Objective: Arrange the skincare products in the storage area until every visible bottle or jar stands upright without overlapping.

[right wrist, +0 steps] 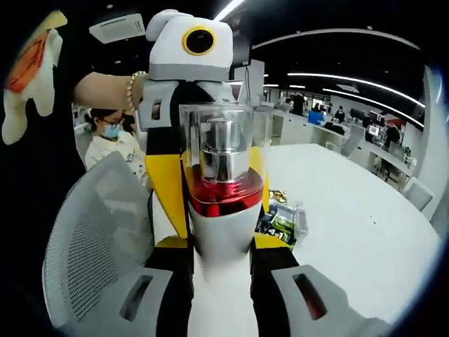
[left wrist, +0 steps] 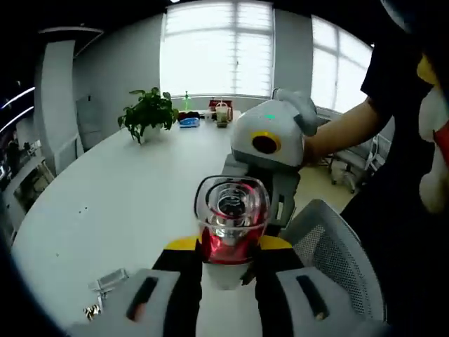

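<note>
Above the white table [left wrist: 126, 196], both hand-held grippers [left wrist: 228, 270] [right wrist: 223, 270] pinch one skincare bottle [right wrist: 223, 203].

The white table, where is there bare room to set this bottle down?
The white table is bare across its wide middle, between the potted plant and the small clips near the left claw. In the right gripper view, open tabletop lies right of the green packets. It is crowded around the bottle, where both claws meet beside the mesh chair.
</note>
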The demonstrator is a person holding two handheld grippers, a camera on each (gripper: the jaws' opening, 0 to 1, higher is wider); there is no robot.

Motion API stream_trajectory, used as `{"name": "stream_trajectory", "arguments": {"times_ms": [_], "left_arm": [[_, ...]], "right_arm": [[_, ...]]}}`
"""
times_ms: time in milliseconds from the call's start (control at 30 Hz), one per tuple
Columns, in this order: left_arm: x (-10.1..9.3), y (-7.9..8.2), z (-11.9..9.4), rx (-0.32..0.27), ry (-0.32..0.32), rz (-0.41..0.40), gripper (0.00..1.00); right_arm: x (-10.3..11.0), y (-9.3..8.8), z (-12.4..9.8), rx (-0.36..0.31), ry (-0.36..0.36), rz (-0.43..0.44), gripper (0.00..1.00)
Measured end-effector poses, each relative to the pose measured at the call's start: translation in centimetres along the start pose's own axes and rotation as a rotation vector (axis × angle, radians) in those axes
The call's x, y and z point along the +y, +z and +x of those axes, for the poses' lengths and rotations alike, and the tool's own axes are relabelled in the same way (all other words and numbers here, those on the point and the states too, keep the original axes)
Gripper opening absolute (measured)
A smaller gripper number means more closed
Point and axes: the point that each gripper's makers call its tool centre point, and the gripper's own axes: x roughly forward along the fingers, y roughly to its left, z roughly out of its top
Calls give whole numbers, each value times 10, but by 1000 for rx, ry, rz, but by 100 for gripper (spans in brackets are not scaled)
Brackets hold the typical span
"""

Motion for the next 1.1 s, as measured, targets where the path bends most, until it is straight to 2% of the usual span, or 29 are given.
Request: {"name": "stream_trajectory", "arguments": {"times_ms": [133,300,367,533,867,1100], "left_arm": [[3,-14,10,38,-7,15,23],[8,-26,21,52,-16,9,23],[9,-32,26,64,-18,15,23],[10,-44,36,70,-21,26,23],[19,-58,51,78,-40,2,23],[25,-62,61,65,-42,-25,23]], "right_arm": [[-2,-16,5,43,-9,4,30],[-5,-33,8,54,-32,24,30],[-7,-41,10,85,-57,10,30],[-10,-59,16,108,-72,21,30],[-17,-79,23,144,-83,48,30],[-25,-90,21,175,-88,29,30]]}}
